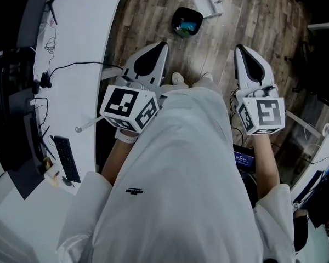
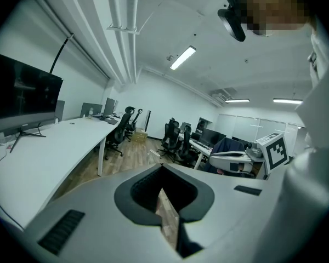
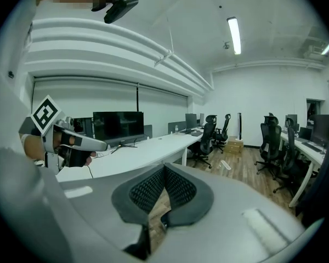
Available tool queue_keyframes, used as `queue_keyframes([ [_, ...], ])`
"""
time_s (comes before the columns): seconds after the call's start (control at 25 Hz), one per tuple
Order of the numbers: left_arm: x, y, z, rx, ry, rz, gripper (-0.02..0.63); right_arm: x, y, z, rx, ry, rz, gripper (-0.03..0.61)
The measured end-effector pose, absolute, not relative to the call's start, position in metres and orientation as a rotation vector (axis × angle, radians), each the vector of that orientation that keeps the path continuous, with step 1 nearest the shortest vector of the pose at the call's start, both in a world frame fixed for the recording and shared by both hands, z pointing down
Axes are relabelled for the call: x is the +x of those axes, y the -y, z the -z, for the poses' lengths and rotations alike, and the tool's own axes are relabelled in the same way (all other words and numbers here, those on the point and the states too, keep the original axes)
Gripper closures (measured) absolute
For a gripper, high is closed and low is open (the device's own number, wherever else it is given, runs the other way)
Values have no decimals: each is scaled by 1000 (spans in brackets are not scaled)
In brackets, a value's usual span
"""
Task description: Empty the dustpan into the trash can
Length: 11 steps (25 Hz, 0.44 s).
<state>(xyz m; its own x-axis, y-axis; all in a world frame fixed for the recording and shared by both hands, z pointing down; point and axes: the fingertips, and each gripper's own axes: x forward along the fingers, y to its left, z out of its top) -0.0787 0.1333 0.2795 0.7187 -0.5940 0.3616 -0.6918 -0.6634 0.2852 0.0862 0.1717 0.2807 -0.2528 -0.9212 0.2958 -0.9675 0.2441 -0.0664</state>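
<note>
White plastic dustpan point(image 1: 207, 5) lies on wood-plank floor point(image 1: 263, 32) just beside small black trash can point(image 1: 186, 22), near frame's top edge; its contents indistinct. Open floor before them; long white table point(image 1: 82, 43) borders left. Left hand-held gripper point(image 1: 163, 45) and right hand-held gripper point(image 1: 239, 48) closed, empty.

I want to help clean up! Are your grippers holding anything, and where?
Nothing. The left gripper and the right gripper are both shut, with nothing between their jaws.
</note>
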Motion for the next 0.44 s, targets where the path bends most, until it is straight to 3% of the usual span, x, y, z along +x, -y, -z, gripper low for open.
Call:
queue_keyframes([
  [0.44, -82, -134, -278, 2526, 955, -331, 607, 75, -180, -293, 1766, 2285, -380, 567],
])
